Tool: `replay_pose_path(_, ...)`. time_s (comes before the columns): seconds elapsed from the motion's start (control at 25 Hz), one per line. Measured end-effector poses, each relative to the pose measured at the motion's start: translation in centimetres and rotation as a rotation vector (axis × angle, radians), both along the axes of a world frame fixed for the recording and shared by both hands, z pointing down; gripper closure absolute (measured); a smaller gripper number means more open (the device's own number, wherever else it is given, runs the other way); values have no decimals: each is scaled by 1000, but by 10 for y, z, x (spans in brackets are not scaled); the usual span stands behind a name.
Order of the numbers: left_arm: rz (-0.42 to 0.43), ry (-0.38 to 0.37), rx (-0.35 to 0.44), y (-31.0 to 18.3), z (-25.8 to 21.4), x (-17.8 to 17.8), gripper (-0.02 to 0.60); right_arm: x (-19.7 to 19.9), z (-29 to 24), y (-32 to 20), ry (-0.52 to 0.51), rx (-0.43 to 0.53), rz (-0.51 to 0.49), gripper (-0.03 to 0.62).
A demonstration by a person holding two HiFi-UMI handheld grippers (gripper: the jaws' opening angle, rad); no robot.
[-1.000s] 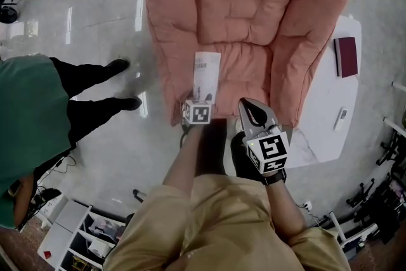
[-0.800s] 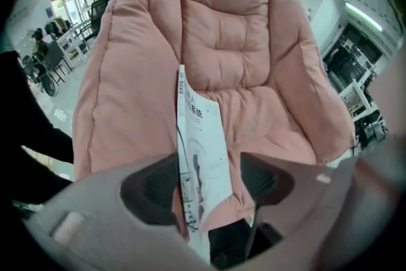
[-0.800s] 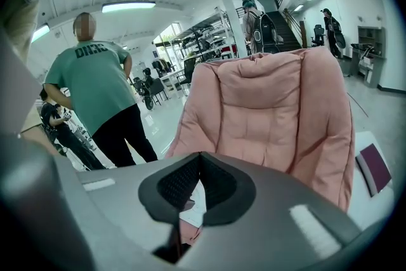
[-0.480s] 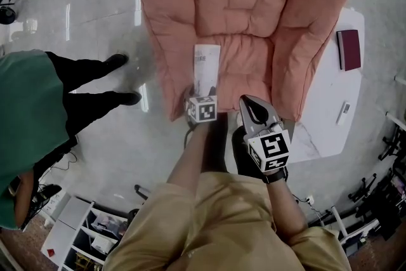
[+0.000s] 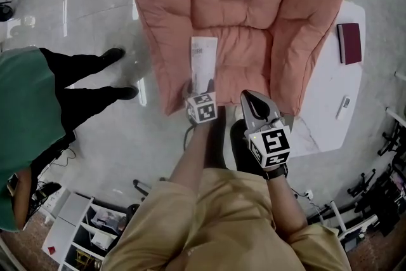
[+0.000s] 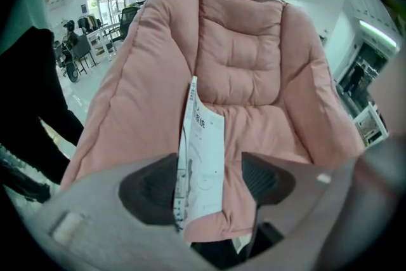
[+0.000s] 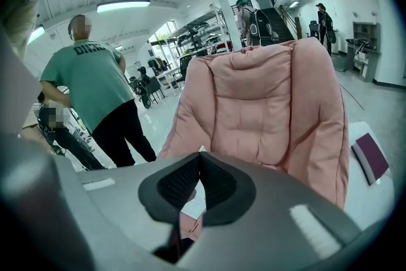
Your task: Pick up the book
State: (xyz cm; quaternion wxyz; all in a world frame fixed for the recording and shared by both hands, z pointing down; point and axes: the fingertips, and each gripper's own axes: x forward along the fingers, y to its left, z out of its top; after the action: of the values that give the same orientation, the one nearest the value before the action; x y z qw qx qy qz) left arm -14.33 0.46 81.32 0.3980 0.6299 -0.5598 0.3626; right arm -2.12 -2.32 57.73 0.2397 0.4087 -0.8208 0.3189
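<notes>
Pink padded chair (image 5: 254, 9) on glossy floor (image 5: 95, 13); left gripper (image 6: 208, 182) spread around book (image 6: 204, 143), right gripper (image 7: 199, 167) pressed together.

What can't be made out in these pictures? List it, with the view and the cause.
Print on the book: left gripper view and head view, too small and blurred to read.
Most of that book in the right gripper view: behind the right gripper's shut jaws.
The slim white item on the white table: head view, too small to identify.
Base of the armchair: head view, under its own cushions.
</notes>
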Motion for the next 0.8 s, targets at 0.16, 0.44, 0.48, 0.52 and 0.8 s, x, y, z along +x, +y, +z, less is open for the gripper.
replay_pose_path(0.16,-8,0,33,0,-4,3,259,6,1,3,-2,3,6,591)
replay_pose_path(0.44,24,-34,77,4,-3,6,259,13,8,15,-5,-11,12,591)
replay_pose_path(0.48,20,-48,87,5,-1,6,258,13,8,17,-7,-11,8,591)
replay_pose_path(0.52,16,-64,96,6,1,5,259,14,8,18,-8,-9,5,591)
replay_pose_path(0.8,-8,-169,135,11,12,-2,259,35,12,28,3,-9,10,591)
